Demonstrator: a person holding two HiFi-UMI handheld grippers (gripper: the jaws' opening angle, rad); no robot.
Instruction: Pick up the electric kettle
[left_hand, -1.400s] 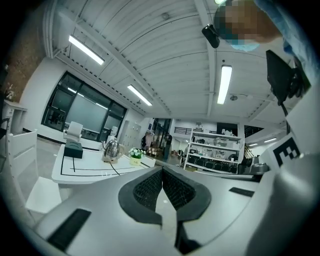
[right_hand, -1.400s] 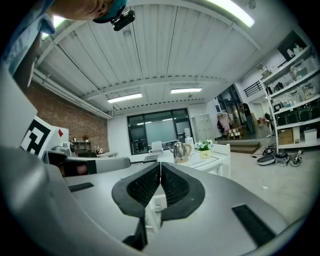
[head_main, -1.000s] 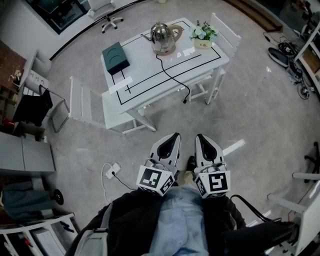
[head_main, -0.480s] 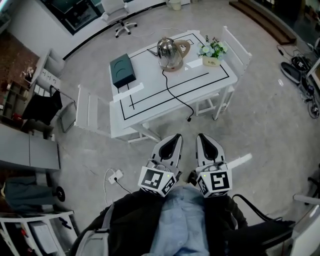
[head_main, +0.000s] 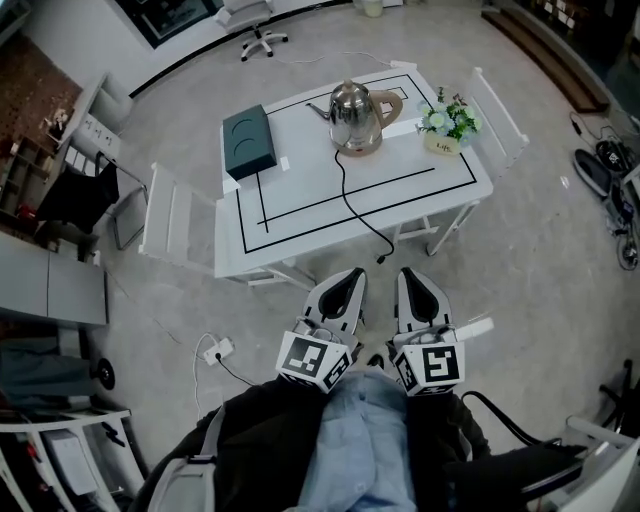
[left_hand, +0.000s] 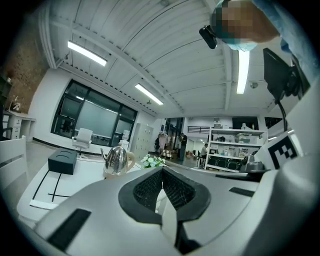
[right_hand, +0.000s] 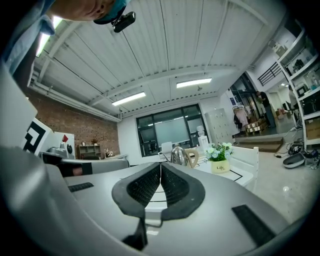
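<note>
The left tool (head_main: 350, 275) and the right tool (head_main: 410, 275) were both shut tight, pads together with nothing between them, held side by side and level. The white desk (head_main: 300, 205) lay well ahead of both, so the step in hand looked to be the approach. A dark green box (head_main: 249, 142) sat ahead and to the left of the left tool, clear of the route. The kettle (head_main: 358, 108) stood upright on its base (head_main: 358, 150) at the far side of the desk, almost straight ahead of the left tool. Its handle (head_main: 392, 100) faced the right tool's side and its spout pointed the other way. A pot of flowers (head_main: 447, 125) stood near the handle, further right. The cord (head_main: 355, 195) ran from the base back toward the tools and hung off the near edge.

To do it well, the right tool probably needed to open wide before arriving and come at the handle from the near right, keeping off the flowers. It should then close squarely round the handle and lift straight up, so base and cord stayed put.
</note>
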